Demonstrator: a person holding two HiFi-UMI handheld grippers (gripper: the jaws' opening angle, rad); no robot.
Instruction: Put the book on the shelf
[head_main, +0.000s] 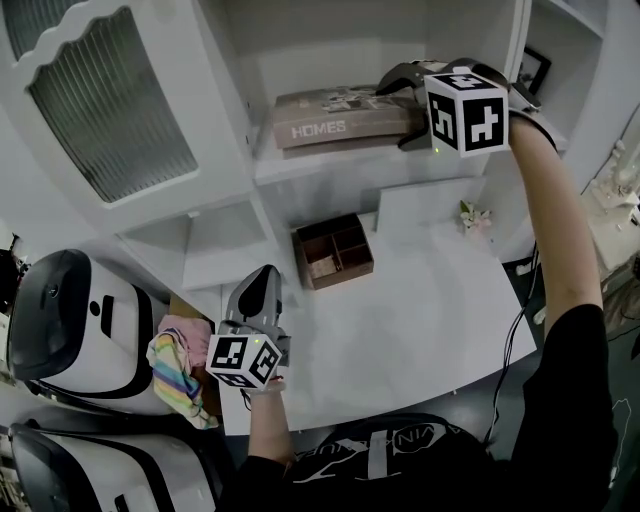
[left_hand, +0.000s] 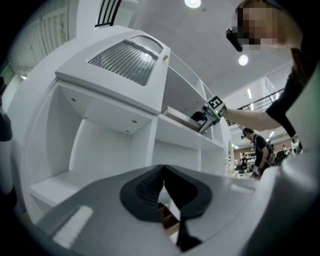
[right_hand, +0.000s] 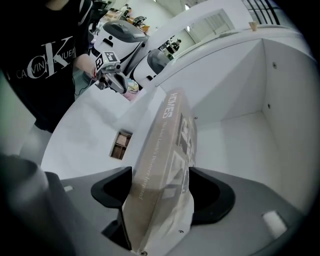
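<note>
A tan book (head_main: 340, 118) with "HOMES" on its spine lies flat on the upper white shelf (head_main: 330, 165). My right gripper (head_main: 398, 112) is shut on the book's right end, one jaw above and one below. In the right gripper view the book (right_hand: 167, 165) fills the gap between both jaws of that gripper (right_hand: 161, 192), spine to the left. My left gripper (head_main: 262, 280) hovers low over the white table's left part, shut with nothing held. The left gripper view shows this gripper (left_hand: 164, 172) with jaws touching, and the book (left_hand: 180, 120) far off on the shelf.
A brown box with compartments (head_main: 333, 250) sits on the table (head_main: 420, 310) under the shelf. White rounded machines (head_main: 60, 320) and a rainbow cloth (head_main: 180, 370) stand at the left. A small flower (head_main: 470, 214) and a picture frame (head_main: 533, 68) are at the right.
</note>
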